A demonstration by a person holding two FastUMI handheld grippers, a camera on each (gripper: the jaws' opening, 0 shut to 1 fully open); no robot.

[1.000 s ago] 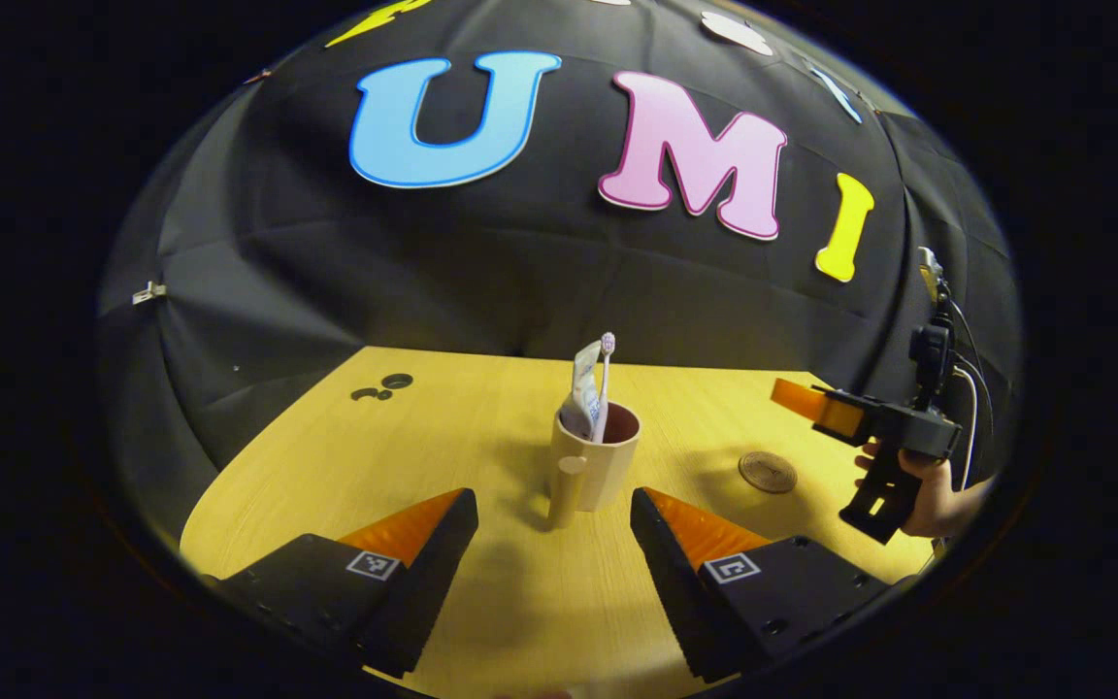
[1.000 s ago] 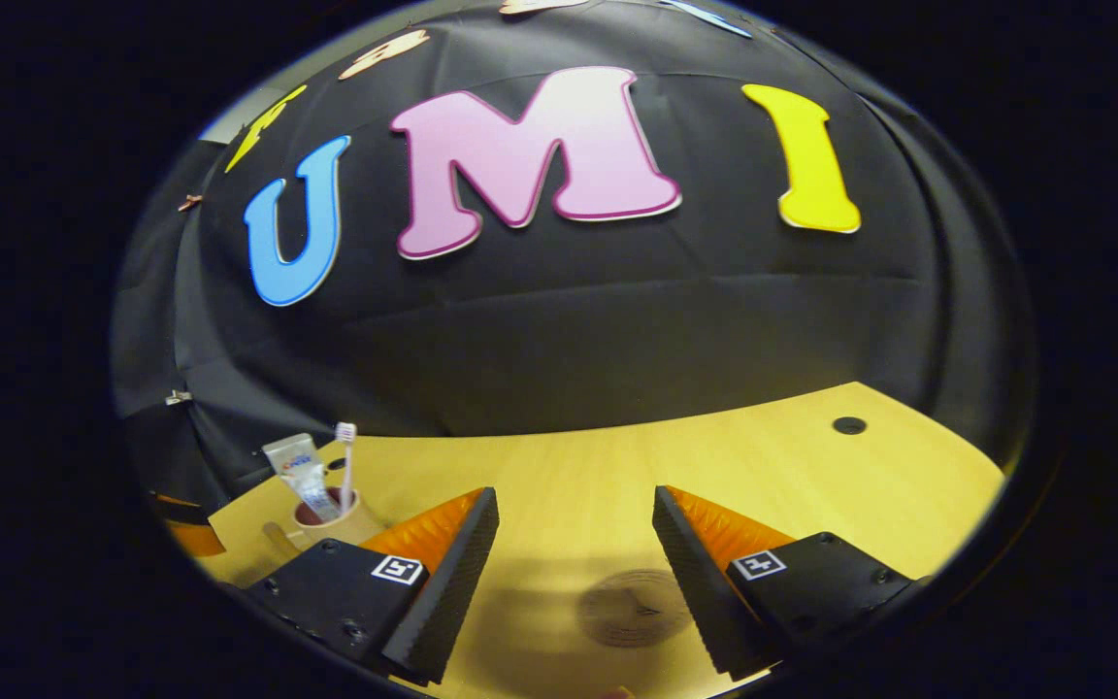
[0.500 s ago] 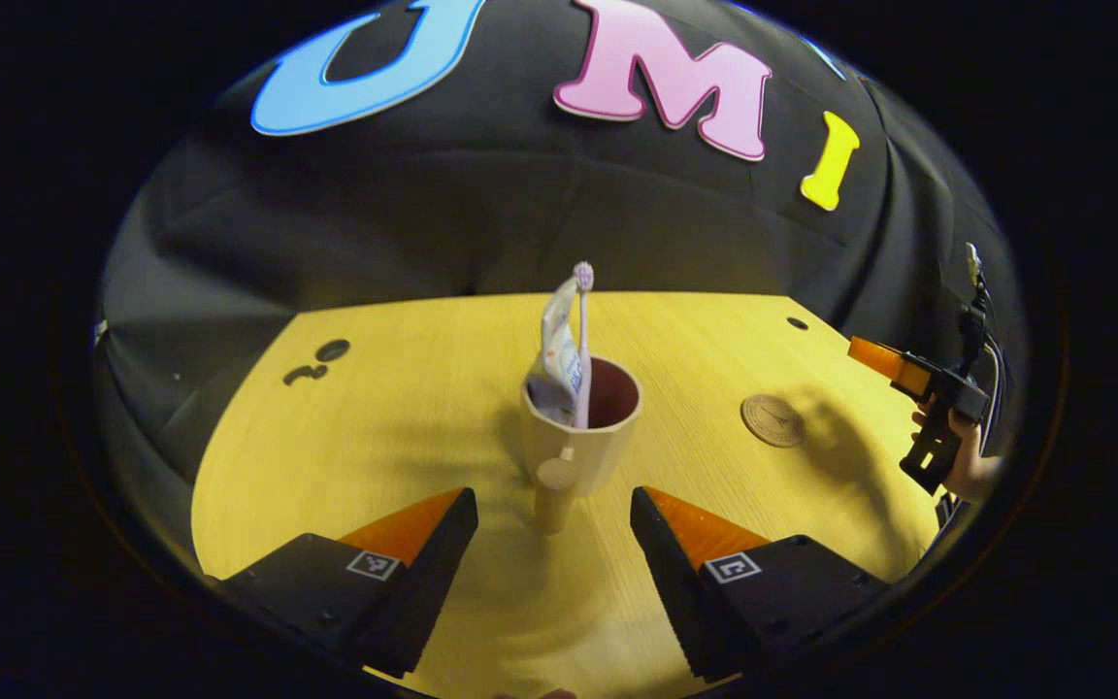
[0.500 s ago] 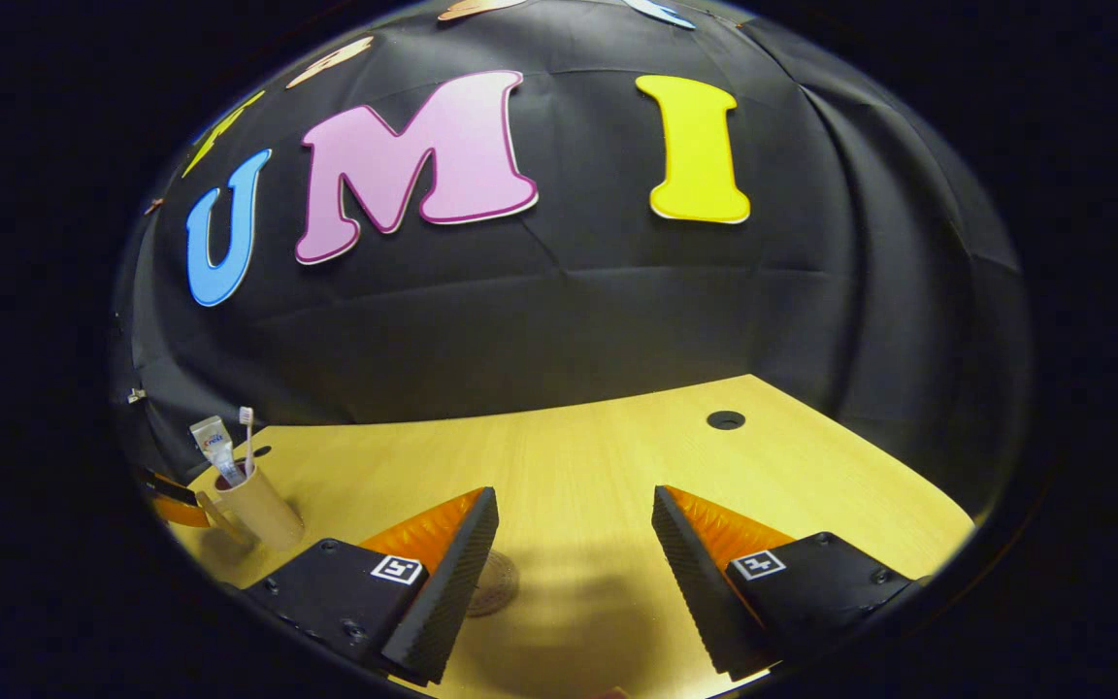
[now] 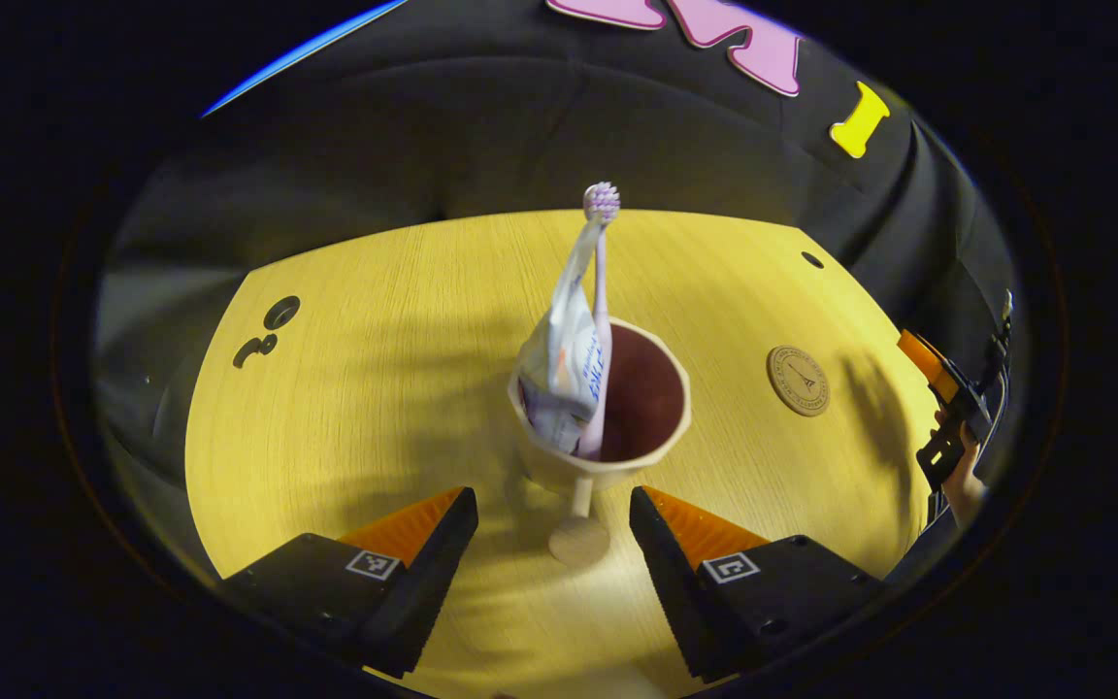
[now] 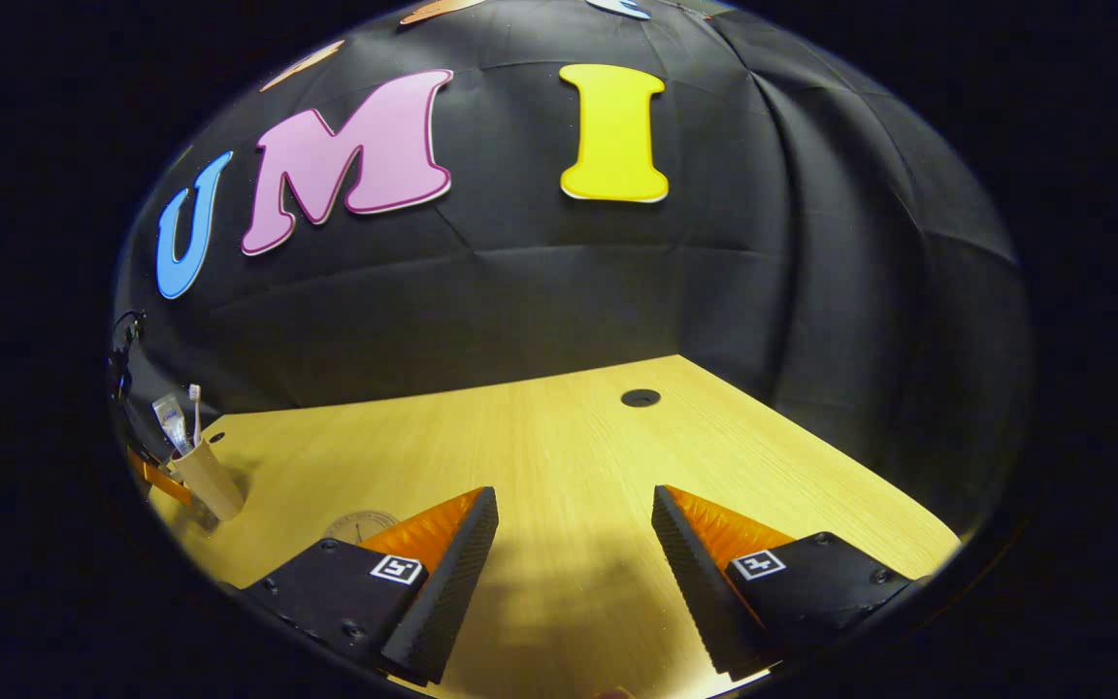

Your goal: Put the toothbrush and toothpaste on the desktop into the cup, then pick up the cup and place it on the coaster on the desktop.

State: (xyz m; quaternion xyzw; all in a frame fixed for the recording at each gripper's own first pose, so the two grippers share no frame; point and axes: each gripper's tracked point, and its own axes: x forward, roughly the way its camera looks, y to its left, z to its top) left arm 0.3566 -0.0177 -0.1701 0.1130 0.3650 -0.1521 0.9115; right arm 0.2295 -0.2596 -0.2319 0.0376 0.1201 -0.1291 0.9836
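The cup (image 5: 601, 417) stands upright on the bench (image 5: 375, 388) at the centre of the left gripper view, just above the left tongs (image 5: 551, 515). It already holds the toothbrush (image 5: 601, 252) and the toothpaste (image 5: 569, 359), both leaning toward its left rim and sticking well above it. The left tongs are wide open and hold nothing; their two fingers flank the cup's peg-like handle (image 5: 578, 529), which points down the frame into the gap between them without touching either.

The cup looks rigid and fairly light, with a smooth wall that could slip, and the tall contents make it top-heavy, so I judge the handle or the lower body the safest place to grip, keeping it upright during the lift. The tube is soft and would shift if the cup tilts.

The coaster (image 5: 798, 381) lies flat on the bench at the right of that frame, well apart from the cup. The right tongs (image 6: 574, 544) are also wide open and empty in the right gripper view, over bare bench, with the cup far off at the left edge.
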